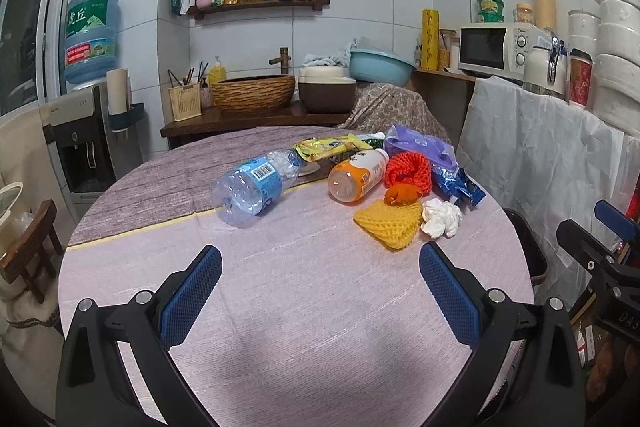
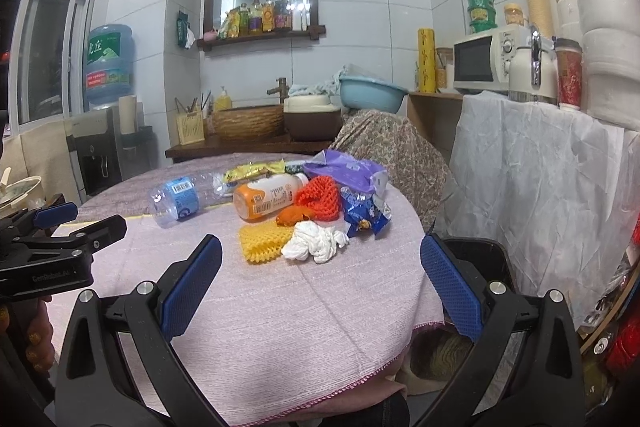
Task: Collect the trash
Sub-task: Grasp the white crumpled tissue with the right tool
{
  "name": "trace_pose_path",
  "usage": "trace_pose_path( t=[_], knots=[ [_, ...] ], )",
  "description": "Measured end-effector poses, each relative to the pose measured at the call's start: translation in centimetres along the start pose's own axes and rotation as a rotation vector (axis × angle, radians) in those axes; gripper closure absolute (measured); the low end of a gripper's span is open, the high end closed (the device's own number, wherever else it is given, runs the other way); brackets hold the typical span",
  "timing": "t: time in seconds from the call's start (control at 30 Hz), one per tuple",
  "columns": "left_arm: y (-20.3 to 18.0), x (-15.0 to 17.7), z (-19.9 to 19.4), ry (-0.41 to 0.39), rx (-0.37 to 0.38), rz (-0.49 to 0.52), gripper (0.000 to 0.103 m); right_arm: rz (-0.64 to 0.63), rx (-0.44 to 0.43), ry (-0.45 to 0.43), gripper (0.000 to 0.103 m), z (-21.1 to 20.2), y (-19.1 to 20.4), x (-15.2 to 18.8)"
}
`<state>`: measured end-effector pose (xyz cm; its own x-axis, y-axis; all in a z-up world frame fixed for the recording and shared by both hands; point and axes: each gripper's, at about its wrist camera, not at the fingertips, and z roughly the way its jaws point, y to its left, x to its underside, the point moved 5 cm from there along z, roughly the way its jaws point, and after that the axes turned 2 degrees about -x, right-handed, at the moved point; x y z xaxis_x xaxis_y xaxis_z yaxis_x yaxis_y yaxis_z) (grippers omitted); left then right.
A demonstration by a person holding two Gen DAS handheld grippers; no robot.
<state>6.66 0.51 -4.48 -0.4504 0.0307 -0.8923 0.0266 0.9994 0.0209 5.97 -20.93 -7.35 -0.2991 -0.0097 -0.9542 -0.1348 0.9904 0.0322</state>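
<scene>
Tissue [image 2: 316, 242] at pile's 6 o'clock: likely light, soft, crushable; pinch its bulk. Left gripper [image 1: 320, 267] and right gripper [image 2: 321, 259] both gape, empty.

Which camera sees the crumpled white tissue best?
The right wrist view: the crumpled white tissue sits near the middle, close and whole. In the left wrist view it looks smaller, off to the right beside the yellow foam net.

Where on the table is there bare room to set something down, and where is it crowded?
The near half of the tablecloth is bare, from the open left tool up to the clear bottle and yellow foam net. The far left, behind that bottle, is free too. The far right is crowded: orange bottle, red net, tissue wad, wrappers.
</scene>
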Motion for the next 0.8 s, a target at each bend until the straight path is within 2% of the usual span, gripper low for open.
trace_pose_path(
  t=[0.07, 0.23, 0.37, 0.57, 0.7, 0.73, 0.8],
  knots=[
    [0.2, 0.5, 0.8, 0.027, 0.002, 0.006, 0.005, -0.014, -0.018, 0.062, 0.005, 1.8, -0.2, 0.8],
    [0.9, 2.3, 3.6, 0.161, 0.039, -0.014, 0.005, -0.022, -0.070, 0.224, 0.005, 6.4, -0.4, 3.1],
    [0.7, 2.7, 5.1, 0.212, 0.067, 0.007, 0.005, -0.044, -0.066, 0.345, 0.005, 10.0, -0.2, 4.4],
    [0.2, 1.9, 6.7, 0.241, 0.106, 0.043, 0.005, 0.017, -0.188, 0.357, 0.005, 13.8, -0.9, 3.1],
    [0.1, 0.9, 7.6, 0.247, 0.130, 0.052, 0.005, -0.046, -0.168, 0.386, 0.005, 16.6, -0.9, 2.1],
    [0.0, 0.7, 8.0, 0.253, 0.133, 0.058, 0.005, -0.065, -0.162, 0.392, 0.007, 17.2, -0.9, 2.0],
    [-0.3, 0.3, 8.6, 0.261, 0.140, 0.070, 0.005, -0.075, -0.168, 0.416, 0.021, 18.3, -0.9, 1.9]
  ],
)
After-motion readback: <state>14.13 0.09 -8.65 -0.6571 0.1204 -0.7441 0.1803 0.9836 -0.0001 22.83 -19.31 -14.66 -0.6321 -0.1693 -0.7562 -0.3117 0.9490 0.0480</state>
